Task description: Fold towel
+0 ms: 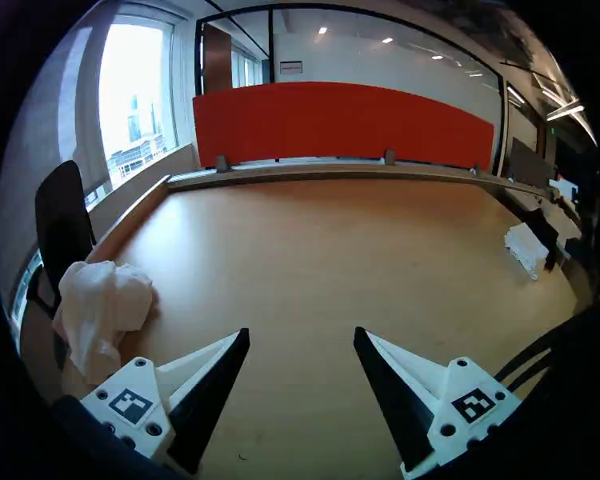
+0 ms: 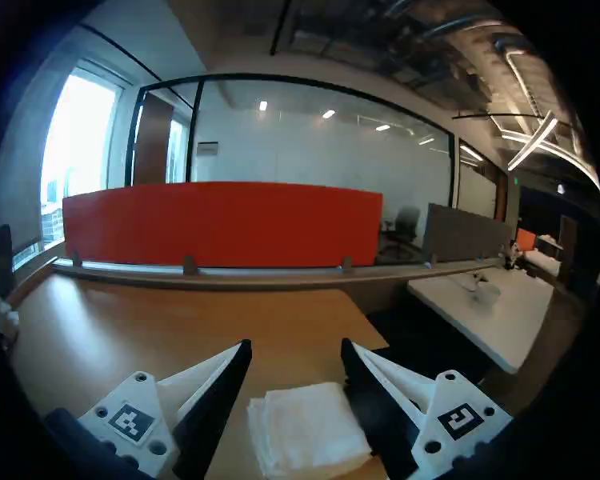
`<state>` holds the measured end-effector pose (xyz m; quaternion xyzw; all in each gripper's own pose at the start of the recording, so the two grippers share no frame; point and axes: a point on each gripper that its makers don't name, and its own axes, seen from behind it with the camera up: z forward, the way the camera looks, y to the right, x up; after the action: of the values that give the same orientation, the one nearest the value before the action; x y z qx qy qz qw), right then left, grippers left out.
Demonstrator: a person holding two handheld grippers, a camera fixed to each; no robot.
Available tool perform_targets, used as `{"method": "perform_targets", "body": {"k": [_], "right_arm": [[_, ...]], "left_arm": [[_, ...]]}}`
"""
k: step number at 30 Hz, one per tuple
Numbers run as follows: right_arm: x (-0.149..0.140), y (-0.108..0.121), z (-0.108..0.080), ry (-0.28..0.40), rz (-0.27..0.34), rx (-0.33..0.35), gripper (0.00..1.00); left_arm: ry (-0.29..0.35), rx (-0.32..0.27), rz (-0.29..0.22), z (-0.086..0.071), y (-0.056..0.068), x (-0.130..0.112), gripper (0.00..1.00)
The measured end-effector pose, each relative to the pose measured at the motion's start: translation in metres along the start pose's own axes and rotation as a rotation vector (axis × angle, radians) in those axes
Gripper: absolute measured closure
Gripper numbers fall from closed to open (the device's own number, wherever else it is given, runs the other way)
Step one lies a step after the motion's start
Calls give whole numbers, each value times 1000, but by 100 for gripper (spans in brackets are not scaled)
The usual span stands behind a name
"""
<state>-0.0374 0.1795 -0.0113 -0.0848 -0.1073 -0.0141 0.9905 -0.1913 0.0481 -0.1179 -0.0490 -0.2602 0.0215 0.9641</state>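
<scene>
Between fingers of spread right hand-held gripper (image 2: 294,344): folded towel (image 2: 310,430), long axis seemingly along fingers; left hand-held gripper (image 1: 300,331) released.

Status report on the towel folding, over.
Left gripper open, empty, over wooden desk. Right gripper open above folded towel stack. Crumpled towel at desk edge, untouched. Nothing in the way.

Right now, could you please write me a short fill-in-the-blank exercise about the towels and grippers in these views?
In the left gripper view, the crumpled white towel sits on the picture's ____ side.
The long divider panel behind the light wooden desk is ____.
The white towel between the fingers of the right gripper is neatly ____.
The left gripper stands ____, holding nothing.
Missing words: left; red; folded; open.
</scene>
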Motion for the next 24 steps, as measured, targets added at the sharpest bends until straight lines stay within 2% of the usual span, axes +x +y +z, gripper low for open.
{"method": "perform_targets", "body": {"k": [3, 6, 15, 24], "right_arm": [[9, -8, 0, 39, -10, 21, 14], [15, -9, 1, 60, -19, 11, 14], [26, -29, 3, 86, -32, 45, 14], [44, -70, -4, 126, -30, 103, 14]], "left_arm": [[-1, 0, 1, 1, -1, 0, 3], [3, 1, 2, 1, -2, 2, 3], [10, 2, -3, 1, -5, 5, 3], [31, 11, -7, 2, -13, 14, 3]]}}
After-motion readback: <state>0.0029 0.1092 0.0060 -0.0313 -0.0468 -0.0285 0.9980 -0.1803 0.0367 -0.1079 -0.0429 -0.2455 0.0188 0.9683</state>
